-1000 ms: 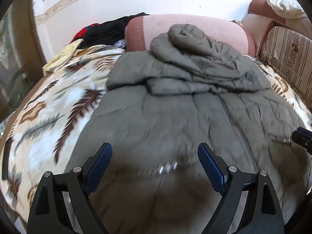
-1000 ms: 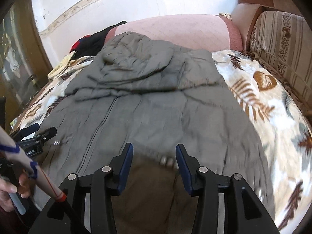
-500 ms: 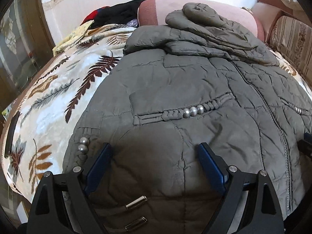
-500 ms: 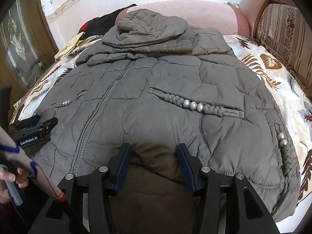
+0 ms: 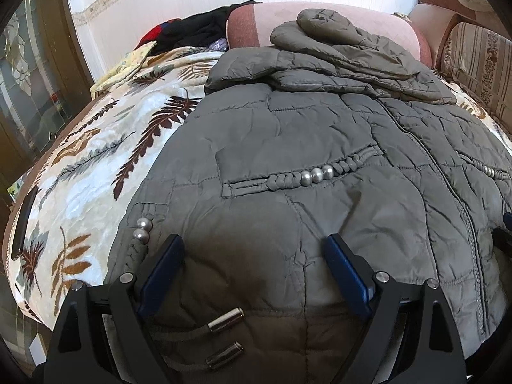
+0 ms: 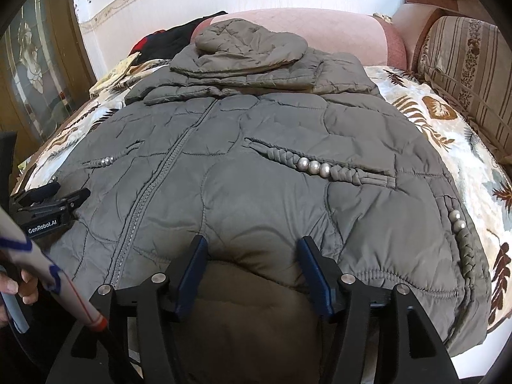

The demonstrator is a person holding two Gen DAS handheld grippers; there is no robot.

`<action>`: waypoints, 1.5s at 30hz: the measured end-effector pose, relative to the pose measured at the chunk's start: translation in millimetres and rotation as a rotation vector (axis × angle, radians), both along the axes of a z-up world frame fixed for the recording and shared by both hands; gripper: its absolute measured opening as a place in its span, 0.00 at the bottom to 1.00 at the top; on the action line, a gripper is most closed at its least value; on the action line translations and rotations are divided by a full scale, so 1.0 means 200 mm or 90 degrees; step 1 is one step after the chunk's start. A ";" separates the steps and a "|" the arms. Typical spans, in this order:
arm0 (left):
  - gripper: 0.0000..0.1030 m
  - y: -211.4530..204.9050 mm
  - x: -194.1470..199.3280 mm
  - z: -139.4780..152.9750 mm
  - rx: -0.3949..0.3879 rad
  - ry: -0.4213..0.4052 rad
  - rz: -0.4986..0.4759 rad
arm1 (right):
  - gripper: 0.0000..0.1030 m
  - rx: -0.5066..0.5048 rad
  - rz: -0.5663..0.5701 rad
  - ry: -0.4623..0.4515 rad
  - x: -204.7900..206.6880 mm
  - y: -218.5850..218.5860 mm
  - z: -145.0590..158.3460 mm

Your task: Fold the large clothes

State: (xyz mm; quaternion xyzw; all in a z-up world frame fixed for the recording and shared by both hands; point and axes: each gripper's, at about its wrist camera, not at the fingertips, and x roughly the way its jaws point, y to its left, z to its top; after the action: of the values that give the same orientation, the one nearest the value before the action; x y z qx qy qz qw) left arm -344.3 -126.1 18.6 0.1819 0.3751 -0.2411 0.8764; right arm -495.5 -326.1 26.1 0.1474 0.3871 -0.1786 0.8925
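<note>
Grey quilted puffer jacket (image 6: 256, 166) lies spread front-up across the leaf-patterned blanket (image 5: 96, 160) on the bed, zipped, its hood (image 6: 249, 44) already laid back over the collar (sleeves apparently tucked at the top). Folding the body seems left to do. Left hand-held gripper (image 5: 252, 259) hangs spread wide over the near hem, pinching nothing; right hand-held gripper (image 6: 252, 256) is opening, hem fabric lying loose between its jaws.

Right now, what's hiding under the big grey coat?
The grey coat lies on a leaf-patterned blanket, which shows around its edges. Whatever else is beneath the coat is covered and cannot be seen.
</note>
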 end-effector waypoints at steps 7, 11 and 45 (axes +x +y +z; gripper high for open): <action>0.87 0.05 -0.03 0.01 -0.010 0.006 0.000 | 0.66 -0.008 0.001 -0.004 -0.03 0.02 0.00; 0.87 0.10 -0.05 0.03 -0.024 0.010 -0.002 | 0.66 0.016 0.007 -0.010 -0.08 0.00 0.02; 0.86 0.52 0.03 -0.02 -0.217 0.166 0.098 | 0.68 0.294 -0.199 -0.131 -0.55 -0.40 -0.07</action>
State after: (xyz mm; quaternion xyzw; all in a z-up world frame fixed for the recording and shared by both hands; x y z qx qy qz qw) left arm -338.7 -22.2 13.8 -0.0308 0.4518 -0.2546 0.8545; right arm -605.5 -405.3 11.4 0.4215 0.2974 -0.2052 0.8317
